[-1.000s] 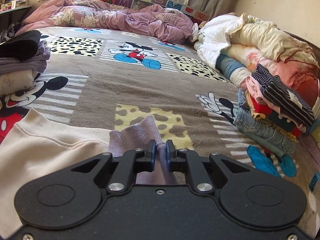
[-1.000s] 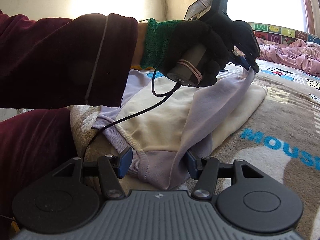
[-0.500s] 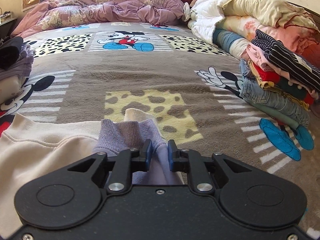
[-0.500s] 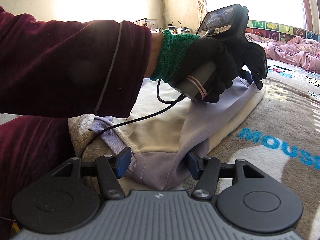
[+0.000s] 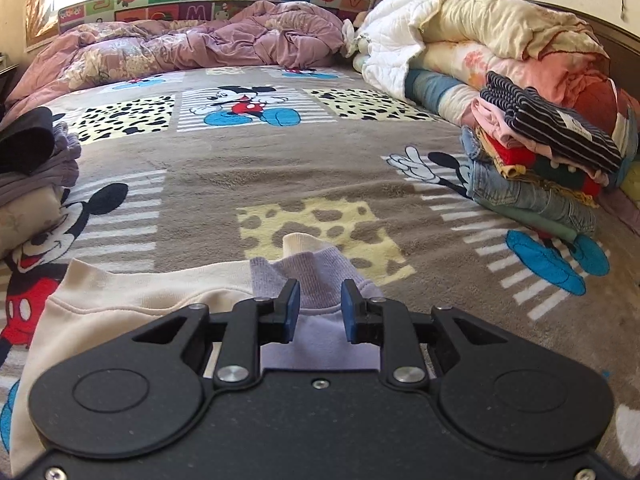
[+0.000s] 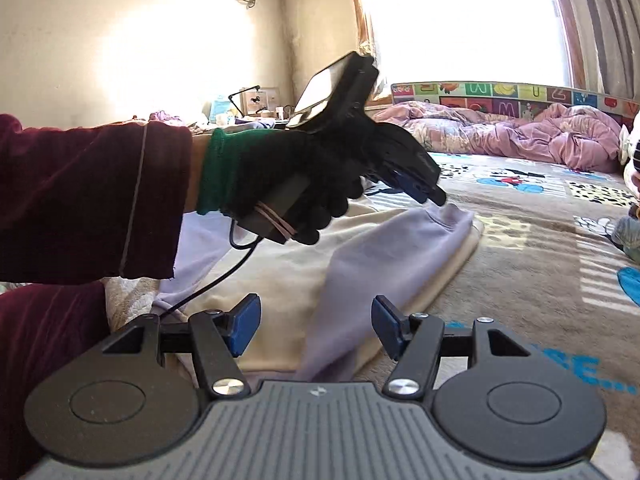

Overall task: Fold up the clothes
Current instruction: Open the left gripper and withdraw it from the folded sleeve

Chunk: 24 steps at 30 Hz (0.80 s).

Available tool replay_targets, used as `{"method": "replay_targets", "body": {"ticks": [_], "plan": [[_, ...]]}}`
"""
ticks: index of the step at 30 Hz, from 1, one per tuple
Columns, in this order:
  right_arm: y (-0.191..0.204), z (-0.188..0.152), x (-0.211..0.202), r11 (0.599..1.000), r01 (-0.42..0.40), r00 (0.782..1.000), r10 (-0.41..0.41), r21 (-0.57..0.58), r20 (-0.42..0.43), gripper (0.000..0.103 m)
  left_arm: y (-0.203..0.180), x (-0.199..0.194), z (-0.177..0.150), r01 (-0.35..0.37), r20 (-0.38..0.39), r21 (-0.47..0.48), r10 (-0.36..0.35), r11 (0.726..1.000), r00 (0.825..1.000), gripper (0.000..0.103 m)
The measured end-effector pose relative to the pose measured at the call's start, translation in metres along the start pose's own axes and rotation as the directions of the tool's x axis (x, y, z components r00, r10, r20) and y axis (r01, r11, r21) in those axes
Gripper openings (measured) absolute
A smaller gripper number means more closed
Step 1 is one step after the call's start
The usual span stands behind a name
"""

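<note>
From my left wrist camera: the left gripper (image 5: 316, 312) stands with its jaws a little apart, having just been opening; the lilac cuff (image 5: 320, 276) of the sweatshirt (image 5: 132, 304) lies between the blue pads (image 5: 293, 310), but I see a gap on both sides and no pinch. The cream body of the garment spreads to the left over the cartoon-mouse blanket (image 5: 280, 176). Only this view gives me the stack of folded clothes (image 5: 536, 160) along the right side of the bed, the rolled quilts (image 5: 480, 36) behind it, and another folded pile (image 5: 28, 168) at the left edge.

From my right wrist camera: the right gripper (image 6: 316, 330) is parted wide, nothing pressed between its pads; the sweatshirt's near edge lies beneath and between them. Only here do I see the gloved hand (image 6: 304, 184) holding the left tool, its tip just above the lilac sleeve (image 6: 384, 248), which lies folded diagonally across the cream front. A maroon sleeve (image 6: 88, 200) crosses the left of this frame. The purple duvet (image 6: 520, 132) at the far end shows in both views
</note>
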State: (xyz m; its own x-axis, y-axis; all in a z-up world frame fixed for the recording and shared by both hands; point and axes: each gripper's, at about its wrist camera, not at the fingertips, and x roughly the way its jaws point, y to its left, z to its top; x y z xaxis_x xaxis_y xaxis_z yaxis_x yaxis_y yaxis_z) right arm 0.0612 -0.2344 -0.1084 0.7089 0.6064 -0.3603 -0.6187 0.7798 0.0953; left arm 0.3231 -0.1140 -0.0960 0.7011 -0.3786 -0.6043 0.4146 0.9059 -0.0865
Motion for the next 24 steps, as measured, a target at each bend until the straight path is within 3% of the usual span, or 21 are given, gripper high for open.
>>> {"method": "replay_targets", "body": {"ticks": [7,14,20,24], "plan": [[0.017,-0.006,0.034,0.998,-0.044,0.992,0.039,-0.043,-0.123,0.062,-0.012,0.043,0.001,-0.001,-0.111,0.144,0.017,0.990,0.994,0.020],[0.018,-0.014,0.042,0.997,-0.071,0.985,0.068,-0.008,-0.157,0.063,-0.005,0.045,0.004,-0.003,-0.131,0.137,0.021,0.991,0.991,0.027],[0.020,-0.014,0.039,0.997,-0.075,0.986,0.073,-0.006,-0.148,0.064,0.006,-0.007,0.010,-0.032,-0.012,0.072,0.033,0.997,0.999,0.028],[0.021,-0.014,0.034,0.997,-0.077,0.988,0.075,-0.013,-0.138,0.063,-0.001,-0.041,-0.007,-0.008,0.023,0.091,0.006,0.996,1.000,0.028]]}}
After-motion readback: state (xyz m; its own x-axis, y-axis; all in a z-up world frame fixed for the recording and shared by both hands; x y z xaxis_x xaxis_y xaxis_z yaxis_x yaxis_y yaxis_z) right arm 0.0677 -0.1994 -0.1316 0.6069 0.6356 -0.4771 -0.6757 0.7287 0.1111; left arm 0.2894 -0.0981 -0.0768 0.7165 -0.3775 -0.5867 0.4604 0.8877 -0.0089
